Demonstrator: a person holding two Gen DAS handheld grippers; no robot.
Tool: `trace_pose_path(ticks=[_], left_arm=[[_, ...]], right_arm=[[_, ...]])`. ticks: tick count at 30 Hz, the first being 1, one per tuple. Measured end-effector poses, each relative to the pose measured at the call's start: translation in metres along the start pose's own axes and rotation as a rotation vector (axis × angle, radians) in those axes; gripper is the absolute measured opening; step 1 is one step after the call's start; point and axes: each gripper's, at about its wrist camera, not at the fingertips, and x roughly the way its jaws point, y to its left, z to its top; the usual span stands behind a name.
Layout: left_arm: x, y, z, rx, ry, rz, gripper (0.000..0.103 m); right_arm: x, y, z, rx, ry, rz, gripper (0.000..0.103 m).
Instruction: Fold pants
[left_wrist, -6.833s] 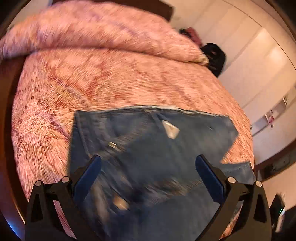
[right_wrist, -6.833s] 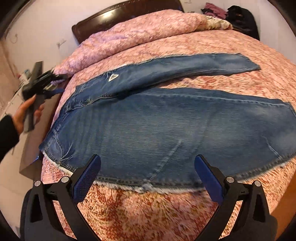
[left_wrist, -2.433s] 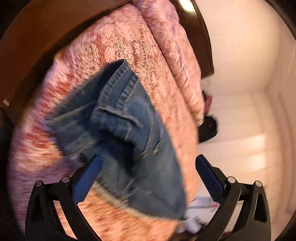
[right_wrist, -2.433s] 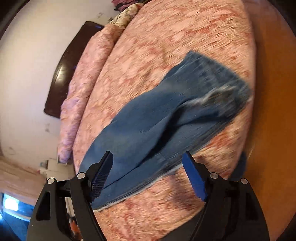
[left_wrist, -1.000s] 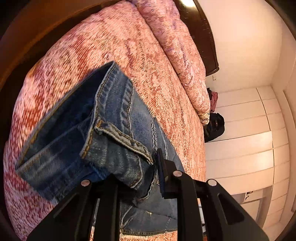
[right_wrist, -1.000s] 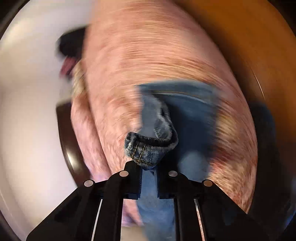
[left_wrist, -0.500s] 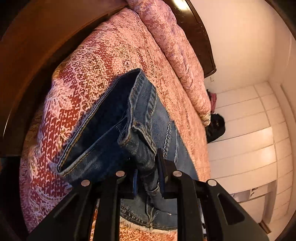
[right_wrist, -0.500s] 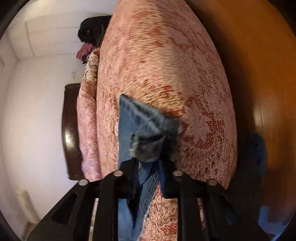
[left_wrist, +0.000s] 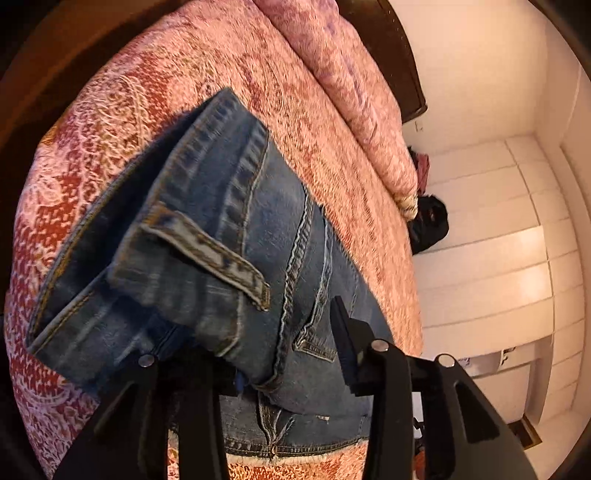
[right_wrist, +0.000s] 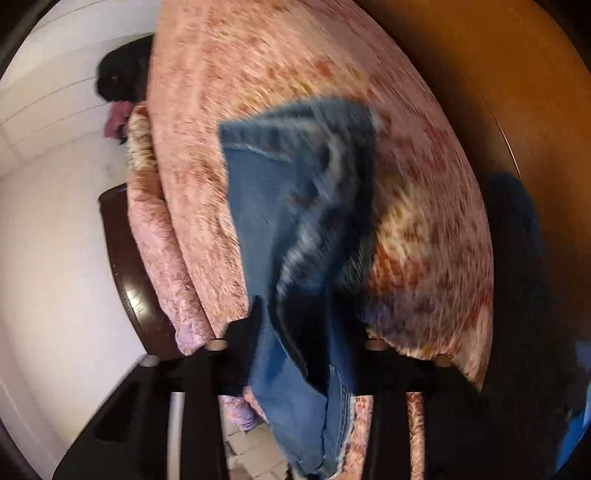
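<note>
The pants (left_wrist: 229, 258), blue jeans, are lying folded on the bed (left_wrist: 122, 122), which is wearing a pink and red patterned cover. Taking the bed's dark headboard (left_wrist: 391, 59) as the landmark, the denim is sitting well away from it, near the bed's near edge, with a rolled pink duvet (left_wrist: 347, 99) lying just beside the headboard.

The left claw (left_wrist: 291, 354) is opening: its right finger (left_wrist: 343, 343) is standing clear of the cloth, while the waistband fold with its belt loop is draping over the left finger, between the two jaws. The pads are no longer pressing the denim.

The right claw (right_wrist: 306, 332) is closing, at a narrow gap, with a hanging leg end of the pants (right_wrist: 303, 206) lying between its jaws; the picture is blurring, so I cannot tell whether the pads are pressing on it.

Beyond the headboard's far end, a black bag (left_wrist: 428, 221) is resting against the white cupboard doors (left_wrist: 498, 258).
</note>
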Motion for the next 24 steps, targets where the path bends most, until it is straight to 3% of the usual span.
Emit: trace_pose_path(ticks=[1, 4, 6, 8, 9, 10, 12, 13, 15, 16, 19, 21, 24], left_arm=[[0.001, -0.001, 0.0, 0.0, 0.005, -0.001, 0.036], [0.002, -0.002, 0.004, 0.004, 0.009, 0.003, 0.036], [0.003, -0.002, 0.007, 0.01, 0.015, 0.013, 0.036], [0.001, 0.002, 0.008, 0.005, 0.02, 0.018, 0.036], [0.0, 0.003, 0.008, 0.005, 0.016, 0.022, 0.036], [-0.003, 0.005, 0.007, 0.001, 0.014, 0.022, 0.036], [-0.008, 0.008, 0.005, -0.005, 0.005, 0.017, 0.036], [-0.01, 0.011, 0.003, 0.0, 0.006, 0.02, 0.036], [-0.011, 0.012, 0.001, 0.013, 0.009, 0.022, 0.036], [-0.011, 0.013, 0.0, 0.017, 0.011, 0.023, 0.035], [-0.014, 0.017, -0.001, 0.01, 0.017, 0.022, 0.035], [-0.016, 0.015, -0.001, 0.02, 0.028, 0.022, 0.035], [-0.014, 0.014, 0.001, 0.031, 0.04, 0.01, 0.035]], right_arm=[[0.001, 0.001, -0.001, -0.009, -0.01, -0.008, 0.016], [0.003, 0.011, 0.0, -0.053, -0.028, -0.037, 0.008], [0.006, 0.028, -0.001, -0.131, -0.04, -0.072, 0.005], [0.005, 0.059, 0.0, -0.3, -0.074, -0.102, 0.003], [0.003, 0.074, -0.003, -0.372, -0.084, -0.061, 0.003], [-0.002, 0.103, -0.011, -0.479, -0.104, 0.052, 0.001], [-0.019, 0.146, -0.029, -0.668, -0.156, 0.15, 0.0], [-0.028, 0.152, -0.034, -0.692, -0.161, 0.184, 0.0], [-0.032, 0.135, -0.028, -0.655, -0.16, 0.163, 0.0], [-0.029, 0.114, -0.019, -0.624, -0.161, 0.089, 0.0], [-0.023, 0.034, 0.006, -0.387, -0.137, -0.044, 0.001], [-0.029, 0.009, 0.012, -0.312, -0.165, -0.014, 0.001], [-0.032, 0.006, 0.015, -0.291, -0.178, 0.005, 0.001]])
